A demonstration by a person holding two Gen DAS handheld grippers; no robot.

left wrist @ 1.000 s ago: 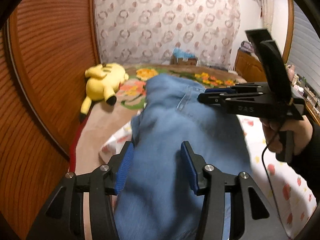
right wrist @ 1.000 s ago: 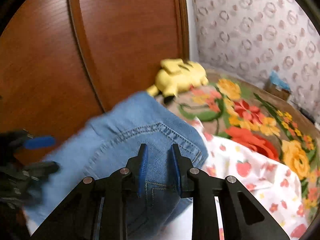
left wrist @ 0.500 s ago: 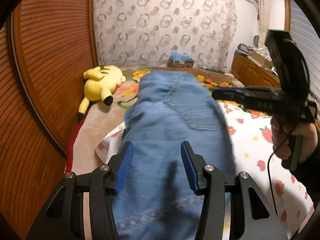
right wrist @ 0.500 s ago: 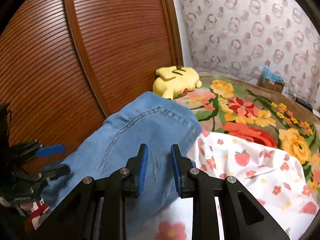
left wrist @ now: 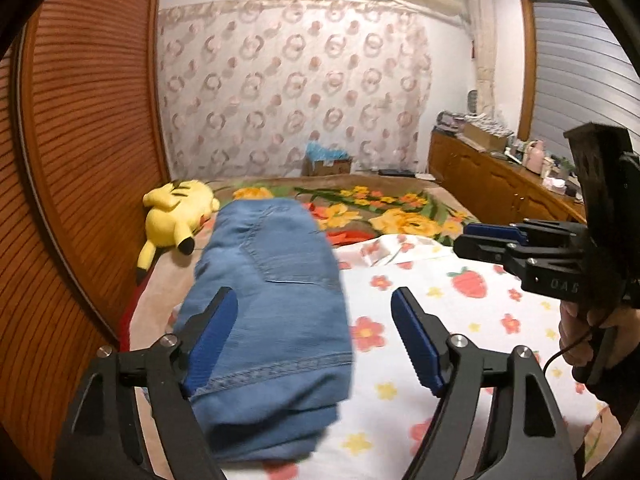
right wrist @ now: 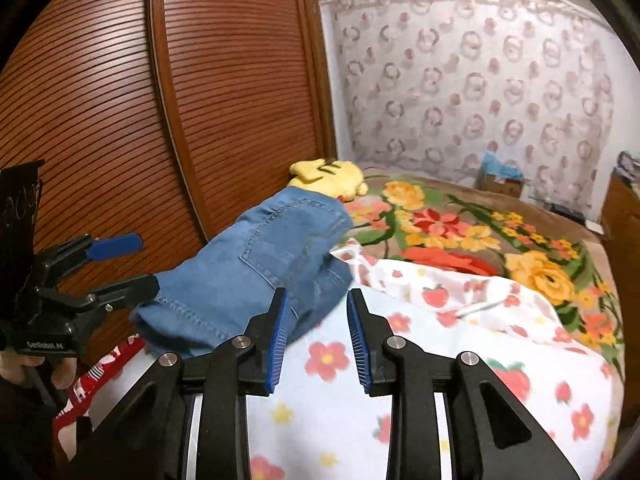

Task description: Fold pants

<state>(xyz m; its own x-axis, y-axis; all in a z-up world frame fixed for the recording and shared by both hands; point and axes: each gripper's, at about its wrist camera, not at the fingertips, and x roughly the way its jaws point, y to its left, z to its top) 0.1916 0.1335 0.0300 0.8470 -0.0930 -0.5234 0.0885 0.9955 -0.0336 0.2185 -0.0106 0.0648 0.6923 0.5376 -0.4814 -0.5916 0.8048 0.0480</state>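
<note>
The blue denim pants (left wrist: pixel 272 304) lie folded in a long stack on the bed, a back pocket facing up; they also show in the right wrist view (right wrist: pixel 256 264). My left gripper (left wrist: pixel 314 328) is open and empty, held just above the near end of the pants. My right gripper (right wrist: pixel 316 320) is open and empty, beside the right edge of the pants over the sheet. It shows in the left wrist view (left wrist: pixel 476 236) at the right, clear of the pants. The left gripper shows in the right wrist view (right wrist: pixel 128 264) at the left.
A white sheet (left wrist: pixel 440 320) with strawberries and flowers covers the near bed; a floral blanket (right wrist: pixel 460 228) lies beyond. A yellow plush toy (left wrist: pixel 176 212) lies by the wooden slatted wardrobe (right wrist: pixel 120 120) at the left. A wooden dresser (left wrist: pixel 492 184) stands at the right.
Both grippers have opened wider and drawn back from the pants. The pants have dropped onto the bed and now lie to the left of both grippers.
</note>
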